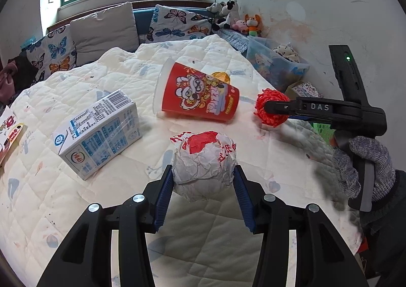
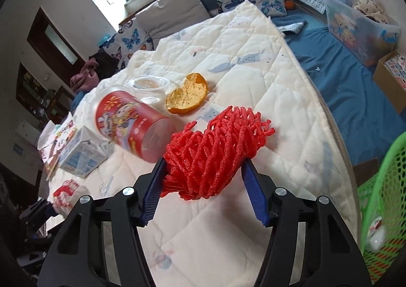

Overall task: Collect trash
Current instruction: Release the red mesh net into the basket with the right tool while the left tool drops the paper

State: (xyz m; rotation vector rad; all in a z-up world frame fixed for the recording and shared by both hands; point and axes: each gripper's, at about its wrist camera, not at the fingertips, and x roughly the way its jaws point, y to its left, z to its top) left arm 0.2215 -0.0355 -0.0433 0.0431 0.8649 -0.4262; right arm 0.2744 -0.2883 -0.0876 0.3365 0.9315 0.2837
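Each view is taken from just behind its own hand-held gripper, angled down across the quilted bed (image 1: 76,210) towards the window wall. Shared by both are the red cup (image 1: 200,95), milk carton (image 2: 81,155) and pillows, seen close.

Crumpled paper ball (image 1: 204,163) and red foam net (image 2: 215,155) clamped; red cup (image 1: 200,92), milk carton (image 1: 99,132) toppled on quilt (image 1: 76,210).

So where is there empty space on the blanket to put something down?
The widest bare quilt is the far part beyond the orange peel, and the near part below the foam net. It is crowded in the middle: milk carton, red cup and paper ball lie close together.
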